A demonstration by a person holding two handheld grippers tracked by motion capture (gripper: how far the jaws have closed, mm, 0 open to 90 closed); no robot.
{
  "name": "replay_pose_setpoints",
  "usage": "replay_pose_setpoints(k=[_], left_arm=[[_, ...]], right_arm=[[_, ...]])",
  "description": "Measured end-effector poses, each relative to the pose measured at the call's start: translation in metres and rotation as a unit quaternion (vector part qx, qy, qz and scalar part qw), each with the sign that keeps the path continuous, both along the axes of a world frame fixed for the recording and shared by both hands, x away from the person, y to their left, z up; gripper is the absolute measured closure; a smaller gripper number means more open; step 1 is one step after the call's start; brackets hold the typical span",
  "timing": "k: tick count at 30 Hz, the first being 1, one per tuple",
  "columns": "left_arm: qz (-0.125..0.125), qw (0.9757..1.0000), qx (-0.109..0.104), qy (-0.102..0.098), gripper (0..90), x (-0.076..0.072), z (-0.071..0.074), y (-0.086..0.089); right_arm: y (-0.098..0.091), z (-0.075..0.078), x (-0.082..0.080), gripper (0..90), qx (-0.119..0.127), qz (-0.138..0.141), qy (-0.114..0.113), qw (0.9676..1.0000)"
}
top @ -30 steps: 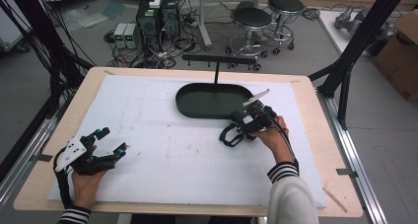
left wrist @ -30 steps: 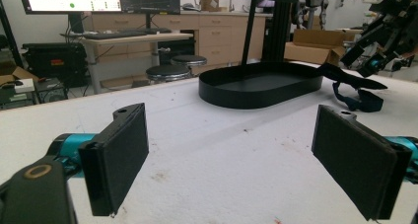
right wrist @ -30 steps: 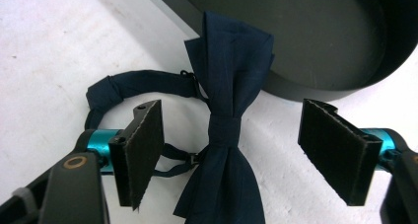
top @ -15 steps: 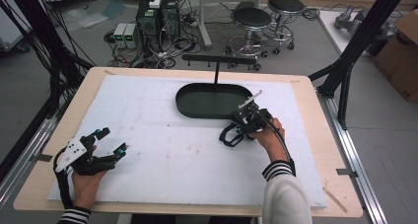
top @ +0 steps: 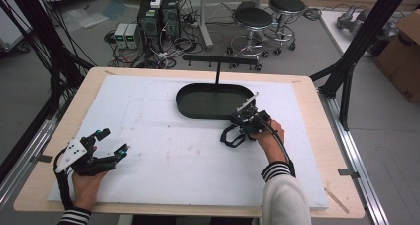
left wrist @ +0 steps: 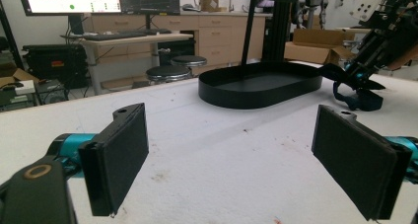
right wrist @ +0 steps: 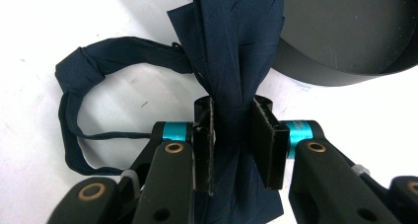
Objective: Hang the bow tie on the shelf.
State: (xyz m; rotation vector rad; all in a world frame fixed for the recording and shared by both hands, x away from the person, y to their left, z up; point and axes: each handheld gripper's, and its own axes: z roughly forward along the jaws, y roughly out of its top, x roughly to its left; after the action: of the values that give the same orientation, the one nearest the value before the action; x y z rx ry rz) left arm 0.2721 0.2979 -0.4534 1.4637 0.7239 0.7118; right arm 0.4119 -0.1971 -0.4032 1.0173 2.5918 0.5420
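Note:
A dark navy cloth piece (right wrist: 231, 46) with a thin strap loop (right wrist: 79, 71) lies on the white mat just in front of the black oval tray (right wrist: 345, 31). My right gripper (right wrist: 235, 135) is shut on the cloth's pinched middle. From above, the right gripper (top: 246, 119) sits at the tray's (top: 184, 108) near right rim, with the strap (top: 229, 137) trailing toward the table's front. My left gripper (top: 110, 143) rests at the front left, open, with nothing between its pads (left wrist: 123, 155). Its own view shows the tray (left wrist: 256, 93) and cloth (left wrist: 360, 95) far off.
A black T-shaped stand (top: 218, 61) rises from the back of the tray. The white mat (top: 163, 155) covers most of the wooden table (top: 327, 136). Stools (top: 252, 19), computers and cables stand on the floor beyond the far edge.
My right gripper, still holding the cloth, has shifted slightly left along the tray's near rim. The left gripper has stayed put.

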Motion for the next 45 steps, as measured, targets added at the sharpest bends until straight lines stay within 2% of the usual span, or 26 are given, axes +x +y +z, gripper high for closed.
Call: replay_pose_setpoints(k=[14,19,22,23,24,28,29,30,31,33,36,37,38,41,42,43,44,45], left_arm=[[0.000,1.0000,0.000,0.001,14.6,0.000,0.000,0.000],[0.000,1.0000,-0.001,0.001,14.6,0.000,0.000,0.000],[0.000,1.0000,0.000,0.001,14.6,0.000,0.000,0.000],[0.000,1.0000,0.000,0.001,14.6,0.000,0.000,0.000],[0.000,1.0000,-0.001,0.001,14.6,0.000,0.000,0.000],[0.000,1.0000,-0.001,0.001,14.6,0.000,0.000,0.000],[0.000,1.0000,-0.001,0.001,14.6,0.000,0.000,0.000],[0.000,1.0000,-0.001,0.001,14.6,0.000,0.000,0.000],[0.000,1.0000,-0.001,0.001,14.6,0.000,0.000,0.000],[0.000,1.0000,-0.001,0.002,14.6,0.000,0.000,0.000],[0.000,1.0000,-0.001,0.002,14.6,0.000,0.000,0.000],[0.000,1.0000,-0.001,0.002,14.6,0.000,0.000,0.000],[0.001,1.0000,-0.001,0.001,14.6,0.000,0.000,0.000],[0.001,1.0000,-0.001,0.001,14.6,0.000,0.000,0.000],[0.000,1.0000,-0.001,0.001,14.6,0.000,0.000,0.000],[0.001,1.0000,-0.001,0.001,14.6,0.000,0.000,0.000],[0.000,1.0000,-0.001,0.002,14.6,0.000,0.000,0.000],[0.001,1.0000,-0.001,0.002,14.6,0.000,0.000,0.000]], right_arm=[[-0.001,0.004,-0.002,74.3,0.017,-0.004,-0.006,0.9998],[-0.003,0.008,-0.002,74.6,0.034,-0.004,-0.021,0.9992],[-0.006,0.012,-0.003,74.8,0.059,-0.012,-0.031,0.9977],[-0.006,0.016,-0.004,74.8,0.067,-0.013,-0.042,0.9968],[-0.006,0.016,-0.004,74.8,0.067,-0.013,-0.042,0.9968],[-0.006,0.022,-0.007,74.8,0.072,-0.012,-0.071,0.9948],[-0.006,0.022,-0.007,74.8,0.072,-0.012,-0.071,0.9948],[-0.006,0.024,-0.008,74.8,0.075,-0.012,-0.082,0.9937],[-0.006,0.024,-0.008,74.8,0.075,-0.012,-0.082,0.9937],[-0.007,0.027,-0.009,74.8,0.077,-0.012,-0.095,0.9924],[-0.008,0.034,-0.012,74.8,0.086,-0.013,-0.130,0.9877],[-0.008,0.034,-0.012,74.8,0.086,-0.013,-0.130,0.9877],[-0.008,0.035,-0.013,74.8,0.090,-0.015,-0.138,0.9863],[-0.011,0.041,-0.015,74.8,0.097,-0.017,-0.166,0.9813],[-0.013,0.044,-0.016,74.8,0.102,-0.020,-0.182,0.9778],[-0.014,0.046,-0.017,74.8,0.102,-0.022,-0.190,0.9762],[-0.014,0.046,-0.017,74.8,0.102,-0.022,-0.190,0.9762],[-0.016,0.049,-0.018,74.8,0.104,-0.020,-0.203,0.9734]])
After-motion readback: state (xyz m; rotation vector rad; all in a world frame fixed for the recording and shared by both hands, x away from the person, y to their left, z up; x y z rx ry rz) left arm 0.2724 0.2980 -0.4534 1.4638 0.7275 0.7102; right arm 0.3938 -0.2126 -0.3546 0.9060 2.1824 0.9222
